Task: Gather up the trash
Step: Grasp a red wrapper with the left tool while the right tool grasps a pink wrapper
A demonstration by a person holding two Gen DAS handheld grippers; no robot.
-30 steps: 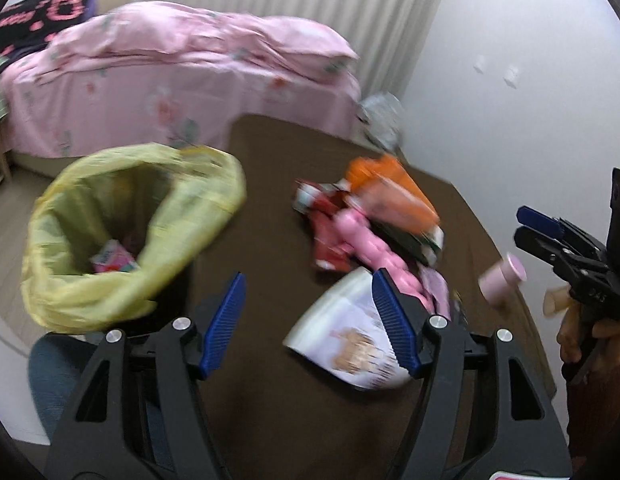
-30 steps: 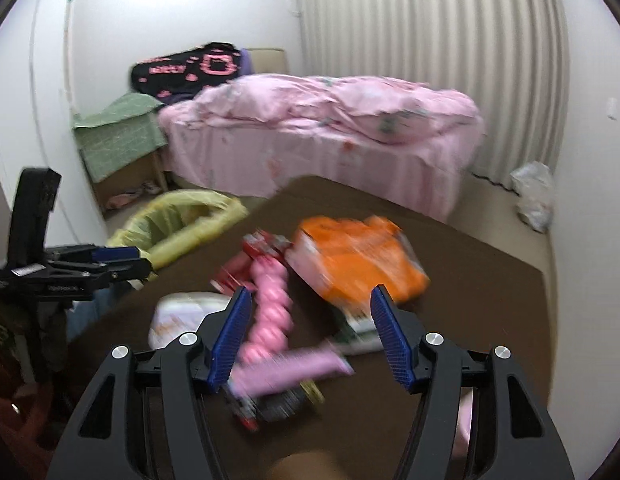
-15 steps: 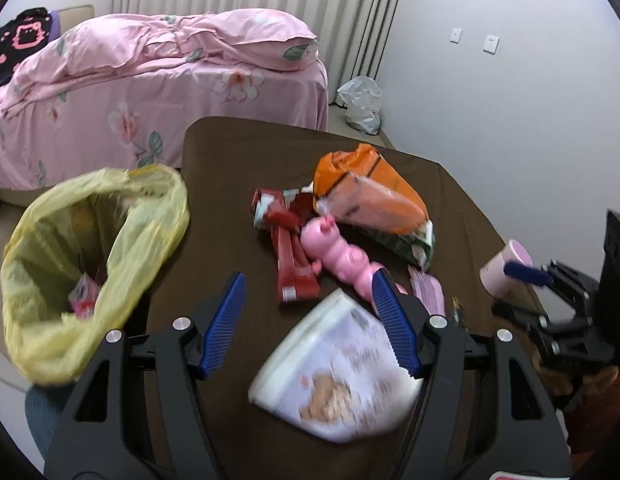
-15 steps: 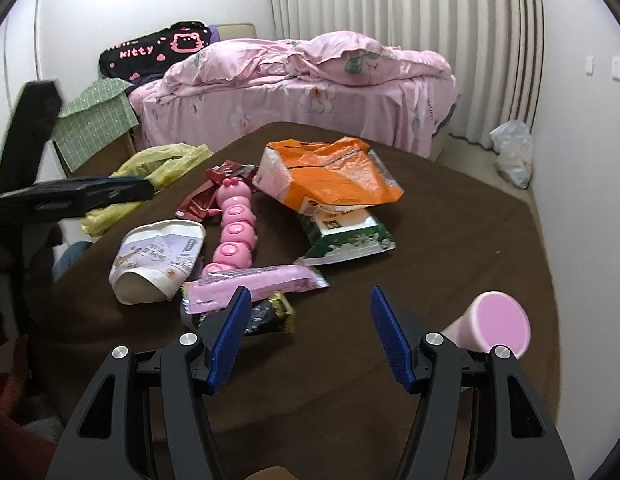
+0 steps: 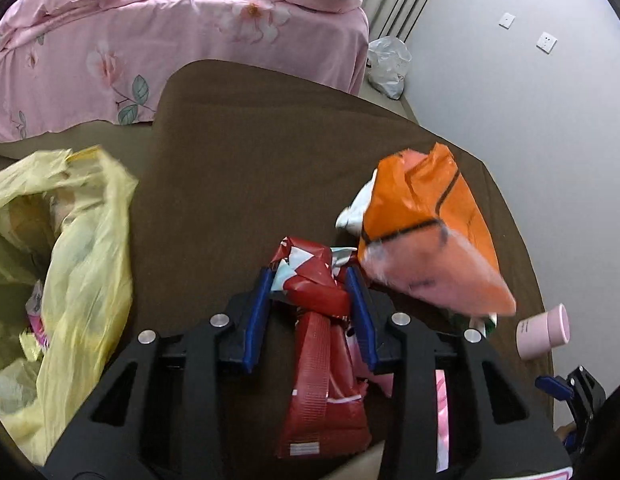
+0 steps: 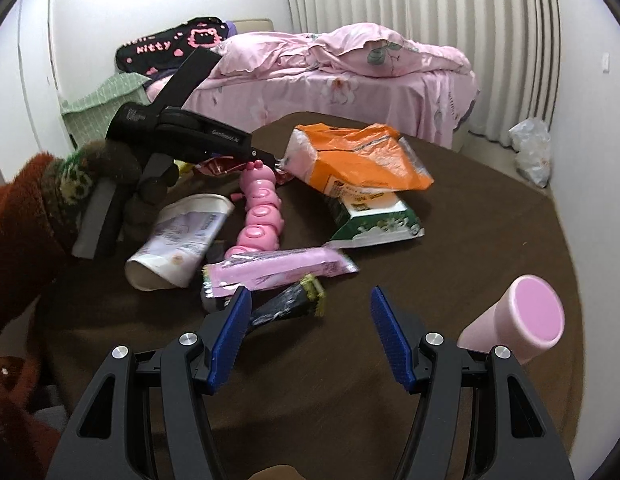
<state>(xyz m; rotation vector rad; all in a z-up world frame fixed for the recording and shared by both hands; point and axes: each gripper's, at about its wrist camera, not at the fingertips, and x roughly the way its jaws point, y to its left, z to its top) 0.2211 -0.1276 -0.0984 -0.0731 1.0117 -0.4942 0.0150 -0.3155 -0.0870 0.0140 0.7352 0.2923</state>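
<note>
My left gripper [image 5: 310, 280] has its blue pads on both sides of a crumpled red wrapper [image 5: 322, 344] on the brown table [image 5: 238, 152]; the pads press its knotted top. It also shows in the right wrist view [image 6: 266, 158], reaching over the trash pile. A yellow trash bag [image 5: 82, 264] hangs open off the table's left edge. My right gripper [image 6: 310, 316] is open and empty, low over the table near a black wrapper [image 6: 290, 306] and a pink wrapper [image 6: 278, 268].
An orange bag [image 5: 426, 240] lies right of the red wrapper, over a green-white pack [image 6: 374, 220]. A white paper cup [image 6: 182, 240], a pink caterpillar toy [image 6: 260, 212] and a pink tumbler [image 6: 522, 320] lie on the table. A pink bed [image 6: 342, 76] stands behind.
My left gripper has moved forward over the paper cup and closed around the red wrapper. My right gripper has held nearly still, open.
</note>
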